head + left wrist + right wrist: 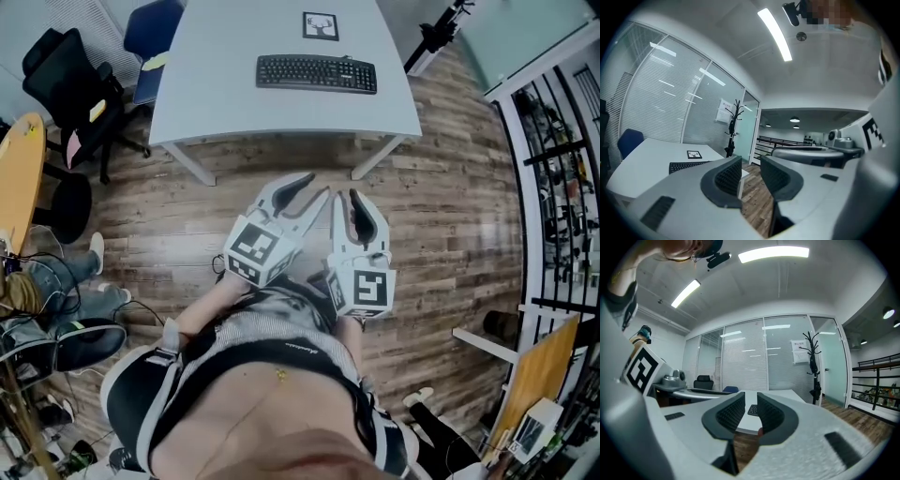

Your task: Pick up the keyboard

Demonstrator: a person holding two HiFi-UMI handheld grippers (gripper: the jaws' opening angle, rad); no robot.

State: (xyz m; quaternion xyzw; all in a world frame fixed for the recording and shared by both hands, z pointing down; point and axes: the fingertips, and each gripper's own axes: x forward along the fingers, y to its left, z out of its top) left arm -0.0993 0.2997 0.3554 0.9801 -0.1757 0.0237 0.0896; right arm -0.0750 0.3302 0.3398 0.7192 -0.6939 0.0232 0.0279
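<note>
The white table [234, 84] stands ahead across the wood floor [450, 216], well apart from both tools; the black keyboard [317, 73] lies flat on it, on the near side of a small printed card [321, 25]. This looks like the approach, so both tools are best carried level toward the table's near edge. The left gripper [319, 186] and right gripper [345, 197] each have their jaws only slightly apart with nothing between them; I judge they should widen before arrival — one at each short end of the keyboard — so it lifts flat.
</note>
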